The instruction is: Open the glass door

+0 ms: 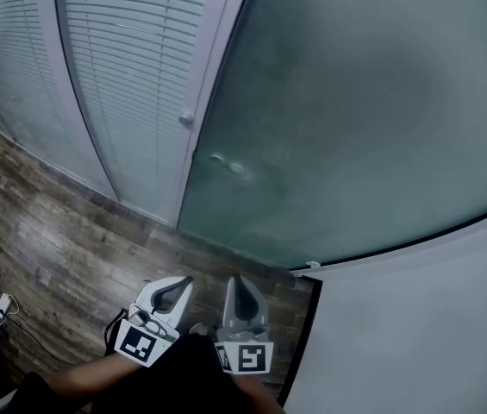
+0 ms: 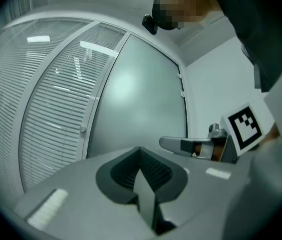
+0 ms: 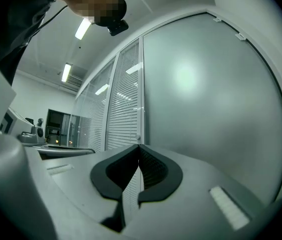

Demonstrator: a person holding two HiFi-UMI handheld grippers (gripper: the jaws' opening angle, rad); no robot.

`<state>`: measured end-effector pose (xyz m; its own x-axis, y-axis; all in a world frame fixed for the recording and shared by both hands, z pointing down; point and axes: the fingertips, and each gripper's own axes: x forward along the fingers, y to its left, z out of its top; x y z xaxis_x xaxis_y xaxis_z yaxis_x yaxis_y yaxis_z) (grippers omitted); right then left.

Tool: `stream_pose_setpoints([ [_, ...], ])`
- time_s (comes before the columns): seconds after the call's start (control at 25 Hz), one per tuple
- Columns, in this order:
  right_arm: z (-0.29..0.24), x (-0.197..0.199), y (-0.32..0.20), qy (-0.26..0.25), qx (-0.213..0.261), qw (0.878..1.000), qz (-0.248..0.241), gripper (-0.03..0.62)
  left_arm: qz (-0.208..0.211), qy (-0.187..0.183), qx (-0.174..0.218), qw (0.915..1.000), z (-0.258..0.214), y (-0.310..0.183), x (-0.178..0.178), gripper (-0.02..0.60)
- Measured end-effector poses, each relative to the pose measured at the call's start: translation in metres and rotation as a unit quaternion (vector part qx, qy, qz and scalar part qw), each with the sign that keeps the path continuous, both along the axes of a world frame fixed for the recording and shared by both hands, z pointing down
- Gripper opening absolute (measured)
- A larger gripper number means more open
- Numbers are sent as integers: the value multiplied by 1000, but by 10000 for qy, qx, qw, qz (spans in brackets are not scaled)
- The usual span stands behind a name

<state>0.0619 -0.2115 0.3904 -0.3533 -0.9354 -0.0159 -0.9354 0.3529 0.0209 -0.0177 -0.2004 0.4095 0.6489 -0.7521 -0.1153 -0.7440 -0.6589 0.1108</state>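
Frosted glass door (image 1: pixel 355 119) ahead, closed and not yet touched

The left hand-held gripper (image 1: pixel 177 287) and right hand-held gripper (image 1: pixel 240 285) hang low over the wooden floor (image 1: pixel 62 248), well apart from the door, each with jaws together on nothing. The pane looks heavy, stiff and slick (breakable too), so the small round knob (image 1: pixel 187 119) just beside its left edge seems the likeliest hold.
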Motion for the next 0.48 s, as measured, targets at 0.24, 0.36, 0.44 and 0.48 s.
stream_pose_setpoints([
  [0.24,22,-10,-43,56,108,9991,400,2,297,15,-20,9996,25,-39,-20,0],
  [0.36,32,-15,-59,-7,-11,9980,640,2,325,28,4,9995,26,-55,-33,0],
  [0.44,40,-22,-61,-19,-74,9974,719,2,362,-56,58,9993,31,-59,-39,0],
  [0.48,44,-27,-62,7,-95,9974,713,2,377,-100,64,9992,34,-62,-41,0],
])
